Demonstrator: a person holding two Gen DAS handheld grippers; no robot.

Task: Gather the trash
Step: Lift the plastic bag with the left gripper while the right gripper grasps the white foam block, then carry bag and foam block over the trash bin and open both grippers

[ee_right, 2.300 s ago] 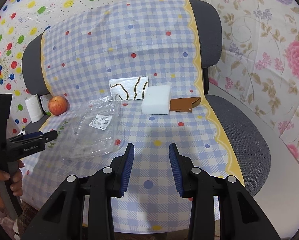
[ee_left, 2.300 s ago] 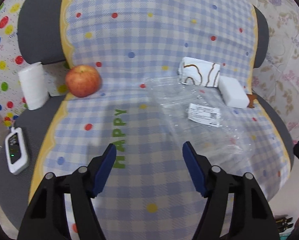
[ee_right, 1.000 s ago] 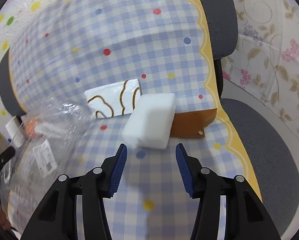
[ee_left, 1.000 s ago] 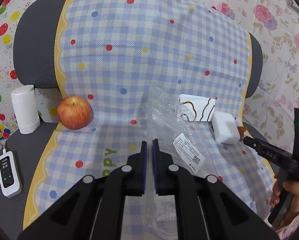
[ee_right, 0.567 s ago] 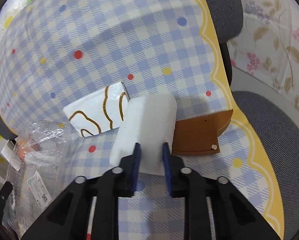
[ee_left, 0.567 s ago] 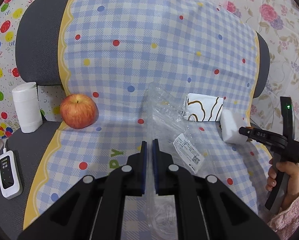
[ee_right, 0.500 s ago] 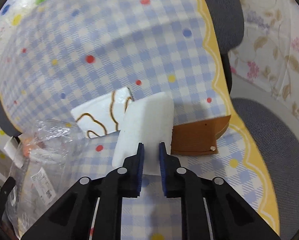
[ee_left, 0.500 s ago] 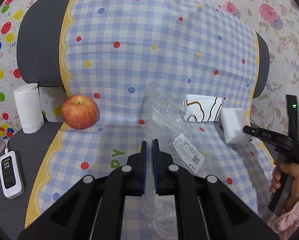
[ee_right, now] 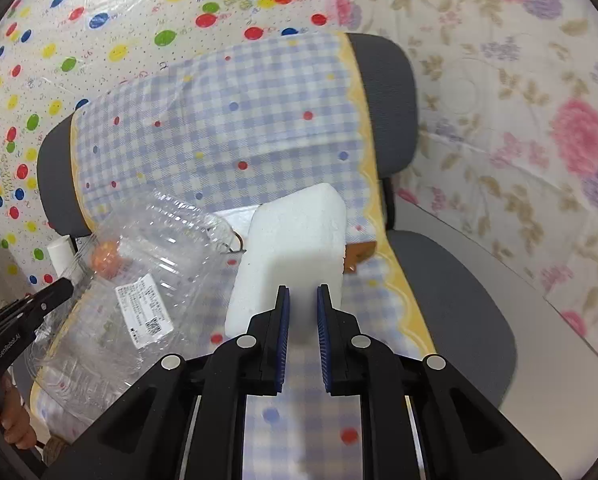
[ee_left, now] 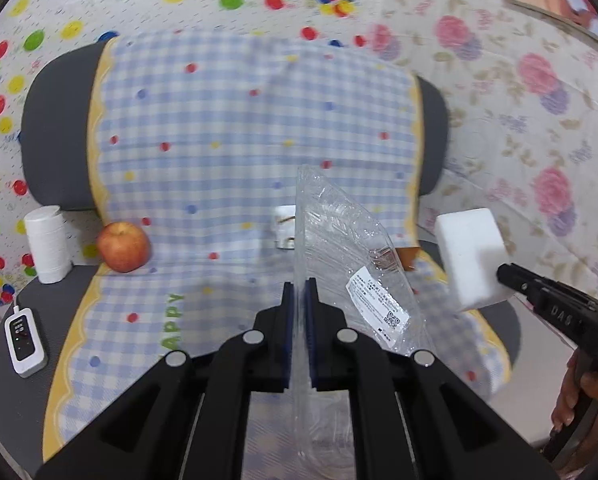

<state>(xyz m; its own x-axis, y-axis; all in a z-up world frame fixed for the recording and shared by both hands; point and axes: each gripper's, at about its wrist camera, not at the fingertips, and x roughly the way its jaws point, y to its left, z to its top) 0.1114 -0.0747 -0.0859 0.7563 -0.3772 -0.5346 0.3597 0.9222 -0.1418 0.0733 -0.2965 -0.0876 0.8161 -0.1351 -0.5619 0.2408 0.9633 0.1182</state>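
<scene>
A clear plastic container (ee_left: pixel 351 264) bearing a white printed label is pinched by its edge between the fingers of the left gripper (ee_left: pixel 297 300) and is held up above the checkered cloth (ee_left: pixel 235 152) draped over a grey office chair (ee_left: pixel 55 128). A white foam block (ee_right: pixel 295 248) is clamped at its near end between the blue-padded fingers of the right gripper (ee_right: pixel 301 306) and is likewise raised off the seat, to the right of the container. On the cloth, a patterned white packet (ee_left: pixel 285 232) and a brown item (ee_right: pixel 359 254) are partly hidden behind the held things. A red apple (ee_left: pixel 123 246) is seen at the cloth's left edge, with a white cylinder (ee_left: pixel 47 248) just beside it and a white remote (ee_left: pixel 25 336) on the bare seat nearby.
</scene>
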